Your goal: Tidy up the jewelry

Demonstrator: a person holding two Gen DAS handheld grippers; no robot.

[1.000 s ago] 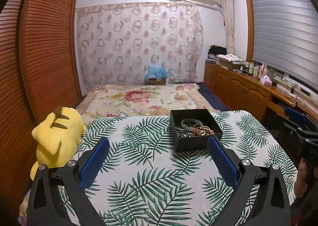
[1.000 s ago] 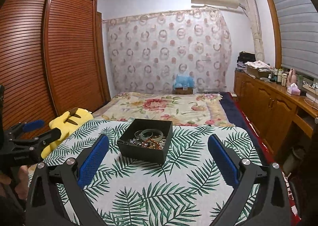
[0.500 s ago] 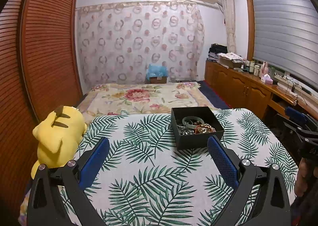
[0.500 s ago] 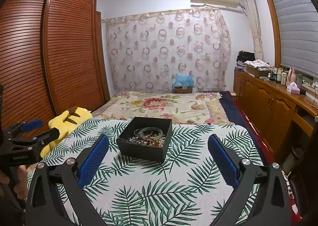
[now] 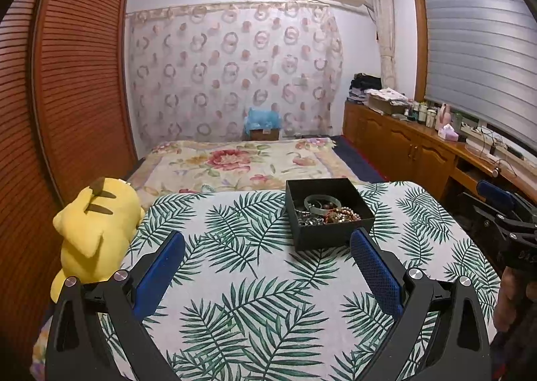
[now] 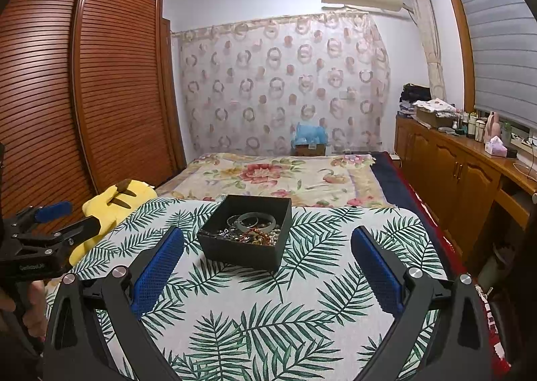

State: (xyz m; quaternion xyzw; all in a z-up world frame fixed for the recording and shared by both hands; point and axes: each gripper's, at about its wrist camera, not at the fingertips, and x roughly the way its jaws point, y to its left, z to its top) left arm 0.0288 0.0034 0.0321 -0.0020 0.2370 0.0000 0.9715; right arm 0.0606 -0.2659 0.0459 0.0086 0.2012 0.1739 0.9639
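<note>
left gripper [image 5: 267, 248]: fingers spread wide, holding nothing; hovers over the near part of the table [image 5: 235, 280], above the leaf-print cloth
right gripper [image 6: 267, 245]: fingers also wide apart, empty; same height band, near edge of the table
black box [image 6: 246, 235]: open-topped, sits on the table past both grippers; from the right gripper it lies ahead between the fingers, a bit left of centre; from the left gripper it lies ahead and to the right, its near corner just beyond the right finger
nearer arm: right, by my read; box is almost centred in its opening
jewelry [image 6: 250, 228]: tangled heap inside the box; grey bangle on top toward the back, beads and chain toward the front; individual pieces too small to separate
box axis: roughly square, turned corner-on to the left gripper, near wall facing the right gripper
obstruction: box walls only; entry has to come from above
yellow plush toy [image 5: 95, 230]: off the table's left edge, well apart from the box
bed [image 6: 268, 176]: beyond the table; not in the path
</note>
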